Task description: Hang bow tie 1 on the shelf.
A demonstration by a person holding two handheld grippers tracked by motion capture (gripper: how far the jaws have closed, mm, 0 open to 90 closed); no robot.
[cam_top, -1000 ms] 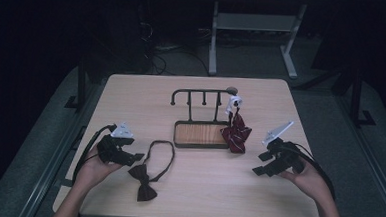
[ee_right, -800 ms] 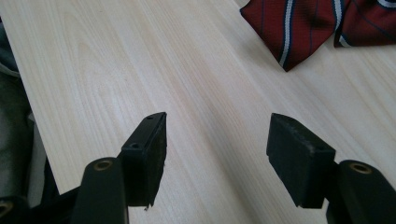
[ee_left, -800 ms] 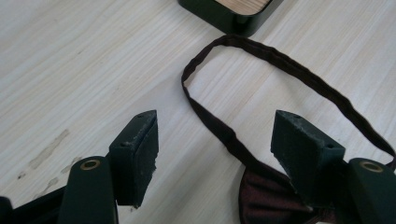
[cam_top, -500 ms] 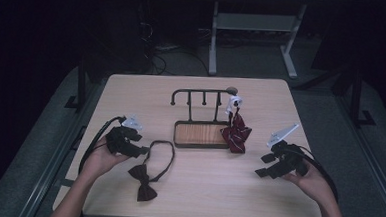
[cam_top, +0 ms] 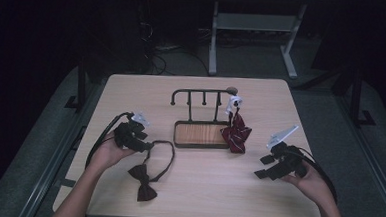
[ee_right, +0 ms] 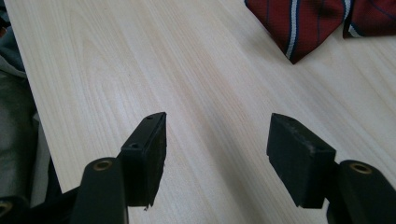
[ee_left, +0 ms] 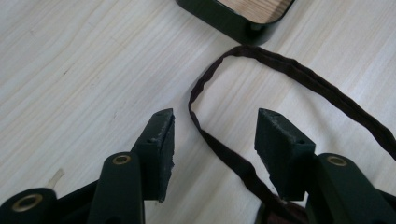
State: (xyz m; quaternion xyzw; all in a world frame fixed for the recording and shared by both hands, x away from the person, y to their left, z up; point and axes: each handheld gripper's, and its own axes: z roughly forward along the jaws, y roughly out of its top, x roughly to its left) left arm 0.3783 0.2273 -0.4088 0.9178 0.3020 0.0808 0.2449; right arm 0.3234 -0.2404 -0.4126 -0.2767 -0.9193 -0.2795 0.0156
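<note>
- The left claw [cam_top: 148, 147] is near the worktop's [cam_top: 196, 194] left edge, about midway along it, and points toward the middle of the worktop.
- In the left gripper view its jaws stand apart with the dark bow tie's strap [ee_left: 219, 144] lying on the wood between them; neither pad presses on it. The jaws have just been closing in around that strap.
- The dark bow tie [cam_top: 143, 182] lies flat toward the front-left corner of the worktop, its bow nearest the front edge and its strap looping back toward the stand.
- The right claw [cam_top: 261, 167] is near the right edge of the worktop, in the person's right hand [cam_top: 311, 184]. Its jaws stand apart over bare wood, with nothing between them.
- A black hook stand [cam_top: 201, 96] with a wood-lined tray base [cam_top: 200, 135] sits at the centre of the worktop.
- A red striped bow tie [cam_top: 237, 132] hangs from the stand's right end, its lower part resting on the worktop just beside the tray's right corner.
- In the right gripper view the red striped fabric [ee_right: 299, 23] lies well ahead of the jaws.
</note>
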